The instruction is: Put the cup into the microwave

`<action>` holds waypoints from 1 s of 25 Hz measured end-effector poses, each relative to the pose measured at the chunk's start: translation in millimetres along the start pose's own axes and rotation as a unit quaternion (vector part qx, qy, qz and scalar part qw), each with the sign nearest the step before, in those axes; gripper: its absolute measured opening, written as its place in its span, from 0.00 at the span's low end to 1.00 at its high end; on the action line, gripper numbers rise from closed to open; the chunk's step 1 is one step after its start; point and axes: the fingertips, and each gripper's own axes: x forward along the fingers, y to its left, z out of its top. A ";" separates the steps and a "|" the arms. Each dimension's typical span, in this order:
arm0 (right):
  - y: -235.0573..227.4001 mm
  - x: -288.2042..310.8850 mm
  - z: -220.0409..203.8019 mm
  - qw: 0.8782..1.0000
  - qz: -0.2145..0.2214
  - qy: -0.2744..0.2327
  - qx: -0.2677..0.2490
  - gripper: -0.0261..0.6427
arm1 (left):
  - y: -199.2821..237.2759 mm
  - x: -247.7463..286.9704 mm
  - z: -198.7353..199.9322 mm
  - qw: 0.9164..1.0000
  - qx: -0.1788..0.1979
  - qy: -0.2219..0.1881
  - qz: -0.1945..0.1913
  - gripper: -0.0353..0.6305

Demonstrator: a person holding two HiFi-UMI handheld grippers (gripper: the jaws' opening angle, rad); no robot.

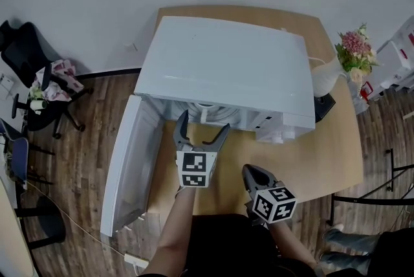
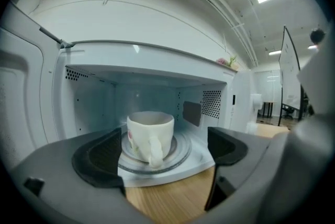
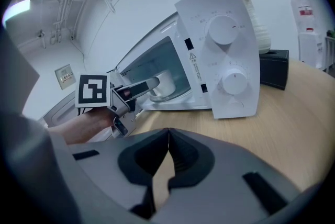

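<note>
I see the cup [image 2: 151,134] standing on the turntable [image 2: 181,151] inside the open microwave [image 1: 226,68] — my left gripper [image 1: 202,125] at its mouth, jaws spread and empty — my right gripper [image 1: 253,173] pinched shut on nothing.

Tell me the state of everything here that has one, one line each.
Microwave door: swung wide open.
Cup: upright on the turntable inside the microwave, handle facing outward.
Left gripper: open, empty, just outside the microwave.
Right gripper: shut, empty, over the table.
</note>
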 end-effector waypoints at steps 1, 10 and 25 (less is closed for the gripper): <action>0.7 -1.4 -0.5 1.000 0.000 -0.002 0.000 0.03 | -1.6 -3.4 0.0 1.000 0.000 0.002 -0.003 0.78; 8.6 -8.4 -5.3 1.000 -0.002 -0.013 0.003 0.03 | -7.7 -37.7 1.5 0.999 -0.031 0.004 -0.020 0.78; 17.3 -14.4 5.7 1.000 0.000 -0.027 0.003 0.03 | -16.8 -88.3 7.5 0.998 -0.052 -0.016 -0.026 0.78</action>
